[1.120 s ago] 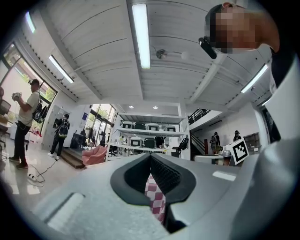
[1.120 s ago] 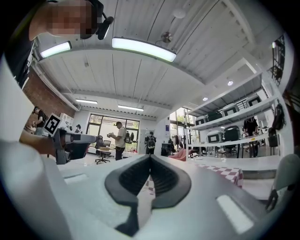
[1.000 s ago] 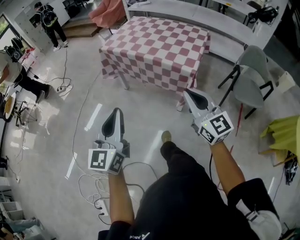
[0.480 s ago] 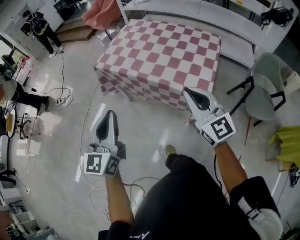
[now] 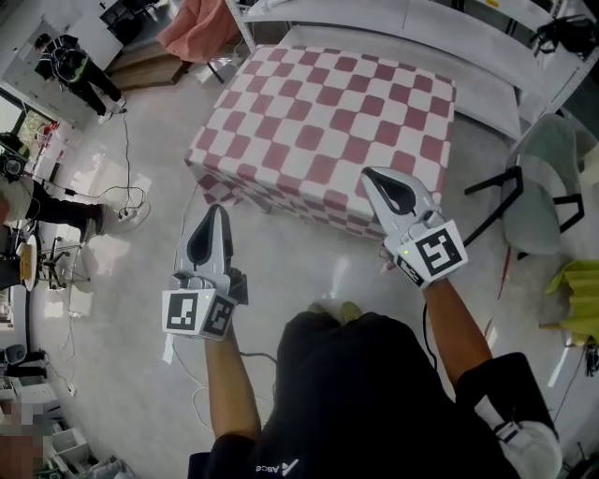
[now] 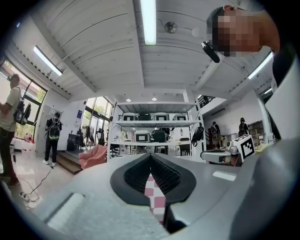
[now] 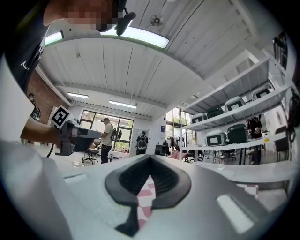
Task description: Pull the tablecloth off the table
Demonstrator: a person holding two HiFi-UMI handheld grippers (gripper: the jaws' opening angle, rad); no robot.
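A red-and-white checked tablecloth (image 5: 328,122) covers a square table and hangs over its sides. Both grippers are held out in front of me, short of the table's near side. My left gripper (image 5: 217,209) is shut and empty, over the floor just below the cloth's near left corner. My right gripper (image 5: 368,173) is also shut and empty; its tip overlaps the cloth's near hanging edge, and whether it touches I cannot tell. In the left gripper view the jaws (image 6: 151,157) are together, with checked cloth (image 6: 157,199) beyond them. The right gripper view shows the same: shut jaws (image 7: 150,158), cloth (image 7: 144,201) beyond.
A grey chair (image 5: 547,187) stands right of the table, with a yellow thing (image 5: 576,281) on the floor nearby. Behind the table run white benches (image 5: 402,19). Cables (image 5: 122,201) lie on the floor at left. A person (image 5: 70,65) stands far left.
I have walked closer to the table; it fills more of the view. Both grippers, still shut, have come up near the cloth's near edge.
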